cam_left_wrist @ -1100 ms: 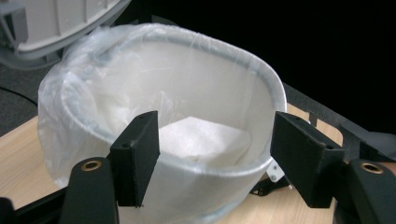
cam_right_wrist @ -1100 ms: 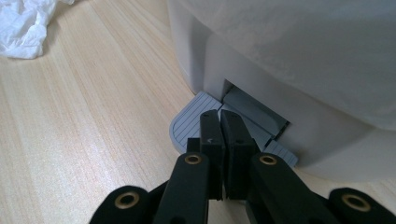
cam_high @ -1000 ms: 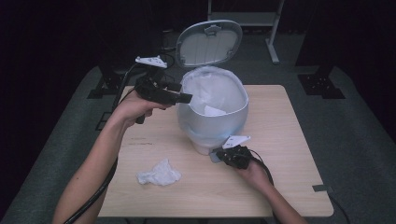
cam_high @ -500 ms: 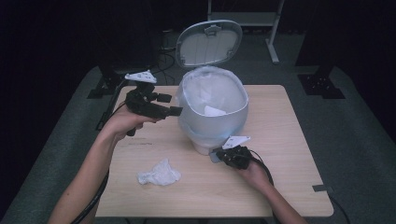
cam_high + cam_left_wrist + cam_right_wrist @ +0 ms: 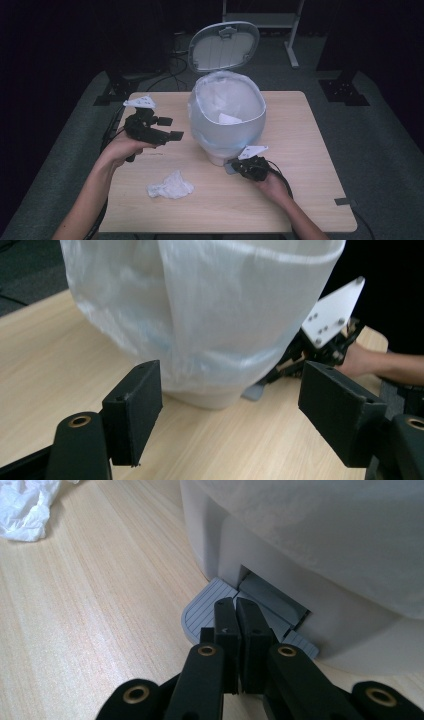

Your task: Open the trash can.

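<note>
Bin [image 5: 227,120] stands mid-table, lid up, while my clenched right gripper [image 5: 239,167] presses its pedal [image 5: 210,611]; my left gripper [image 5: 175,128], released and empty, has dropped away from the rim toward the crumpled tissue [image 5: 170,185].

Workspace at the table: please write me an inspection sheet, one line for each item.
Surface: wooden table, level, no spill seen.
Job's things: pedal bin with white liner, lid up; grey pedal under right tool; crumpled tissue on table; white piece inside bin.
Clutter: small grey tab near table's right front edge.
Grippers: left tool open, empty, beside bin; right tool shut, resting on pedal.
Cables: one trails from each tool; more on floor behind.
Surroundings: dark, stand bases on grey floor.
</note>
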